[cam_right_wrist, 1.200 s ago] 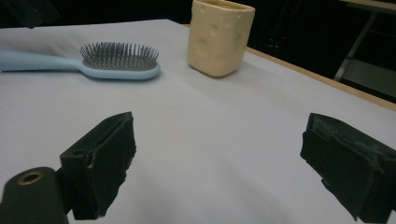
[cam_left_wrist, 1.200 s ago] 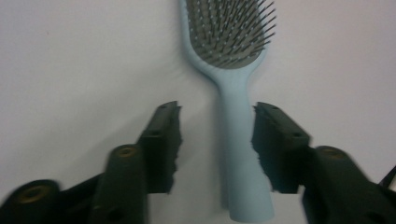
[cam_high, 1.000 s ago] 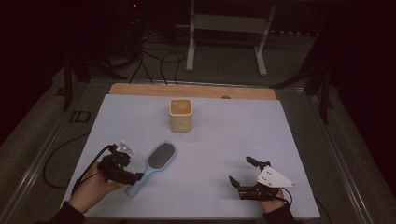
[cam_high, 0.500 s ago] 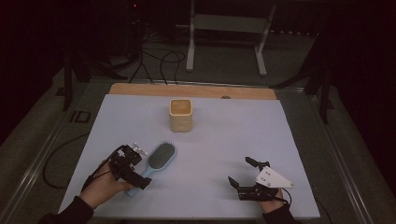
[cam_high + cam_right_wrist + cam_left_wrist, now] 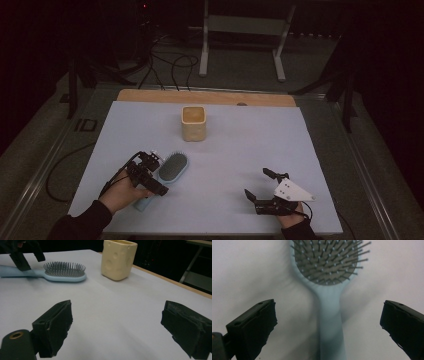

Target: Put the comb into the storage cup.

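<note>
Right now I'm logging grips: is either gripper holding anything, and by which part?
Nothing is held. The left gripper straddles the light-blue plastic hairbrush's handle, open; the right gripper is open.

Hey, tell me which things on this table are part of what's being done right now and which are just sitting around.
In use:
- hairbrush, lying bristles up, its handle between the jaws of the open left claw, not yet gripped
- left claw

Lying about:
- cream cup, standing upright farther back on the table
- right claw, open, nothing between its jaws

High view over table, gripper views close & low, all sharing hairbrush (image 5: pixel 172 167).
</note>
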The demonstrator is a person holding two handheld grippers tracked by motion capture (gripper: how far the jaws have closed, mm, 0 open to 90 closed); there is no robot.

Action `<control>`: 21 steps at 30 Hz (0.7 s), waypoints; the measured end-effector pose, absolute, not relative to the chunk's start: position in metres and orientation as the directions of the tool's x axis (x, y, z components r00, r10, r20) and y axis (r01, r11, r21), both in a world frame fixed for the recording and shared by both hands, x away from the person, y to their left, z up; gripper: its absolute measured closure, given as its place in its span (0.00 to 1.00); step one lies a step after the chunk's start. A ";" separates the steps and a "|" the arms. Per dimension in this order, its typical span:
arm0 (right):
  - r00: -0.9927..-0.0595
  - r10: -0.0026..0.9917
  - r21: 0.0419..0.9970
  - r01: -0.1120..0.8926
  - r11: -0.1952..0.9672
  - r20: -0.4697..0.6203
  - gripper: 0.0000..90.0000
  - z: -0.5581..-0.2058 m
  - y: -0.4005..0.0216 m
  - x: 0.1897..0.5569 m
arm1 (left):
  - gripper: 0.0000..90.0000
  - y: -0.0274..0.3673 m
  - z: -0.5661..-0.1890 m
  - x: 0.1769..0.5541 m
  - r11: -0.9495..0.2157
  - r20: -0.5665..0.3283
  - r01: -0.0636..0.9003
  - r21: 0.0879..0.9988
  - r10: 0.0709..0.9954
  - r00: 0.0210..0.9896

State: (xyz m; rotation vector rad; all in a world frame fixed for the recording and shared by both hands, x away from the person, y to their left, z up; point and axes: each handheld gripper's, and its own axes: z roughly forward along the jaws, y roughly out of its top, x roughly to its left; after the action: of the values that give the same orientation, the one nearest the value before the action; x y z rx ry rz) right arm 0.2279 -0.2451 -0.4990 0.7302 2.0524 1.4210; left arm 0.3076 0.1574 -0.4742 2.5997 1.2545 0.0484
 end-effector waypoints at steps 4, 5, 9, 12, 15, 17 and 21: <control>-0.711 0.693 0.945 0.135 0.298 -0.117 0.11 -0.499 -0.245 0.228 | 0.01 0.153 -0.476 0.309 -0.592 -0.087 0.771 0.234 0.777 0.623; -0.711 0.693 0.945 0.135 0.298 -0.117 0.11 -0.499 -0.245 0.228 | 0.02 0.153 -0.476 0.309 -0.592 -0.087 0.771 0.234 0.777 0.623; -0.712 0.694 0.946 0.139 0.293 -0.110 0.11 -0.499 -0.245 0.228 | 0.07 0.151 -0.477 0.311 -0.589 -0.060 0.780 0.212 0.789 0.612; -0.713 0.690 0.946 0.127 0.298 -0.122 0.11 -0.499 -0.245 0.228 | 0.12 0.151 -0.478 0.311 -0.587 -0.062 0.784 0.203 0.791 0.609; -0.712 0.693 0.946 0.136 0.294 -0.113 0.11 -0.499 -0.245 0.228 | 0.18 0.150 -0.480 0.312 -0.591 -0.063 0.783 0.196 0.789 0.611; -0.713 0.691 0.945 0.133 0.298 -0.118 0.11 -0.499 -0.245 0.228 | 0.23 0.150 -0.481 0.312 -0.598 -0.068 0.779 0.190 0.783 0.618; -0.714 0.691 0.945 0.136 0.297 -0.114 0.11 -0.499 -0.244 0.228 | 0.35 0.152 -0.484 0.314 -0.596 -0.065 0.783 0.179 0.786 0.614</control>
State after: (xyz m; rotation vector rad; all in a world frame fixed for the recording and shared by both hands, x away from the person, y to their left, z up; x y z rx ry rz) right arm 0.2278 -0.2444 -0.4993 0.7349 2.0580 1.4250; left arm 0.3141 0.1515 -0.4843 2.6487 1.3019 0.0304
